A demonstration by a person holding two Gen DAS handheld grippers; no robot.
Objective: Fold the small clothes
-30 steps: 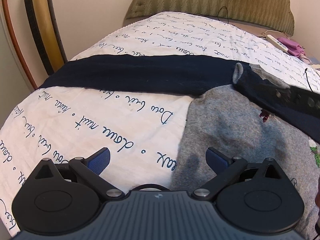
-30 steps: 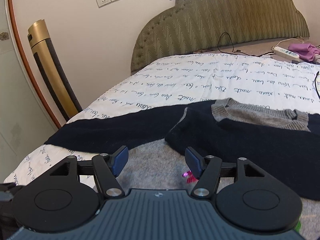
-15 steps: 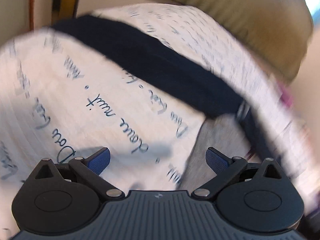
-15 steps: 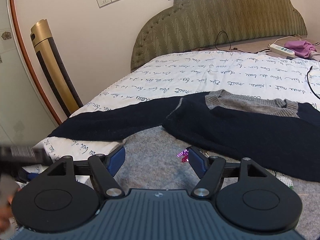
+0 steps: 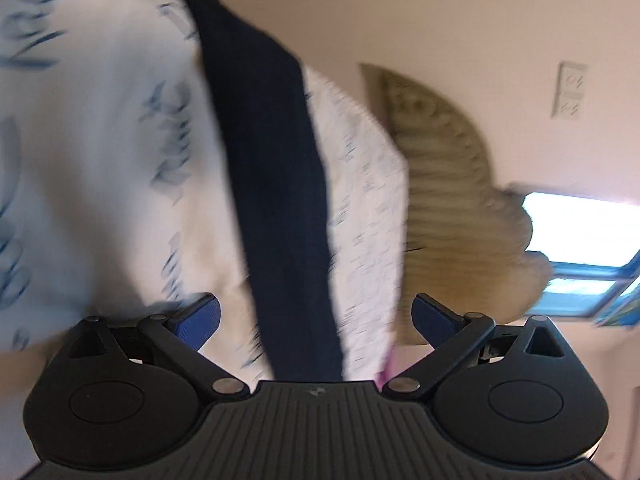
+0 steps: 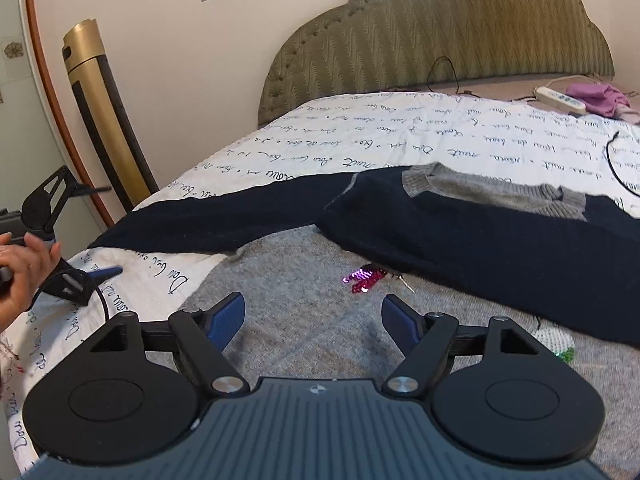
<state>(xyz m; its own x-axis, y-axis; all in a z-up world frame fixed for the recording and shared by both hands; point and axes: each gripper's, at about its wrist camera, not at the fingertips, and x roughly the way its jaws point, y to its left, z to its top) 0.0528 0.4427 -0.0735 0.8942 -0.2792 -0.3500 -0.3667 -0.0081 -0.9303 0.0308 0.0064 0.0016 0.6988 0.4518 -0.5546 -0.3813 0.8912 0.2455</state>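
The right gripper (image 6: 312, 318) is hovering over the grey knit body of the sweater (image 6: 304, 304), its jaws having just been opening and nothing sitting between them. A pink sequin patch (image 6: 365, 278) is glinting just ahead. The left gripper (image 5: 316, 316) — rolled on its side, jaws spread and empty — is facing the navy sleeve (image 5: 272, 184), which is stretching leftwards along the script-printed bedsheet (image 6: 400, 136). Beyond, a gold column (image 6: 100, 120), a padded chevron headboard (image 6: 460, 28) and a power strip (image 6: 560, 98) are standing clear.
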